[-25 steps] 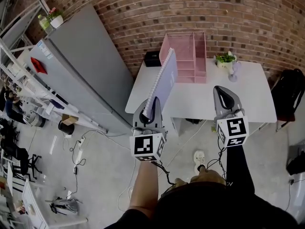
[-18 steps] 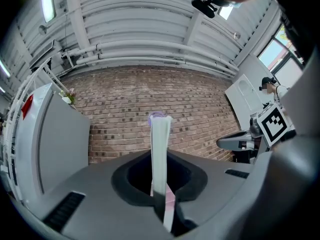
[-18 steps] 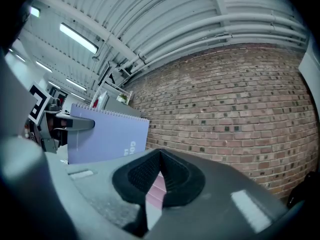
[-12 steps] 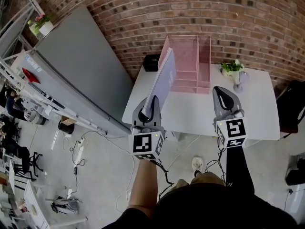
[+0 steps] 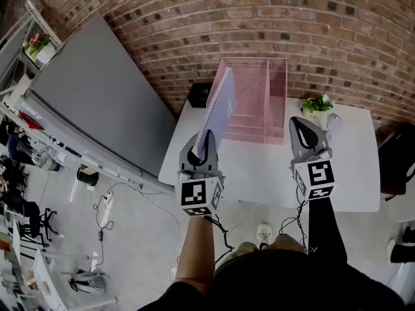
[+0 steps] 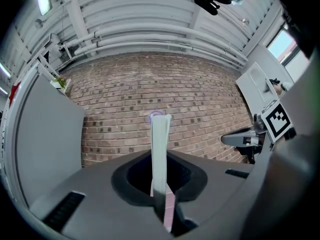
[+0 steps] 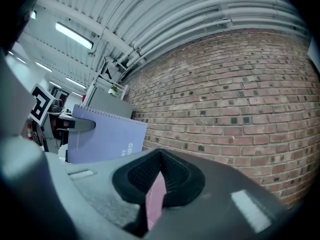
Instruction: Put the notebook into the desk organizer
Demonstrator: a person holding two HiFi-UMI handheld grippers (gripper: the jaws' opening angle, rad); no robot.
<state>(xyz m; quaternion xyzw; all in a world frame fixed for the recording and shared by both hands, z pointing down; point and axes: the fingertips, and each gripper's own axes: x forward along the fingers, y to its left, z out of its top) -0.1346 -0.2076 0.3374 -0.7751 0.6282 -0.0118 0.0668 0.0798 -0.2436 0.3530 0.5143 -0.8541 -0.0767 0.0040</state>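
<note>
A lavender spiral notebook (image 5: 219, 105) stands on edge, tilted up toward the brick wall. My left gripper (image 5: 202, 145) is shut on its lower corner. In the left gripper view the notebook (image 6: 160, 149) shows edge-on, rising between the jaws. The right gripper view shows its cover (image 7: 107, 136) from the side. Beyond the notebook, the pink mesh desk organizer (image 5: 262, 102) stands at the back of the white table (image 5: 259, 170). My right gripper (image 5: 301, 123) hovers over the table's right half, shut, with nothing in it.
A small potted plant (image 5: 318, 104) stands right of the organizer. A black box (image 5: 198, 94) sits at the table's back left corner. A tall grey partition (image 5: 97, 89) runs along the left. Cables lie on the floor below.
The table and organizer have drawn nearer and lower in the head view. Both grippers keep their pose, and the notebook's top now overlaps the organizer's left side.
</note>
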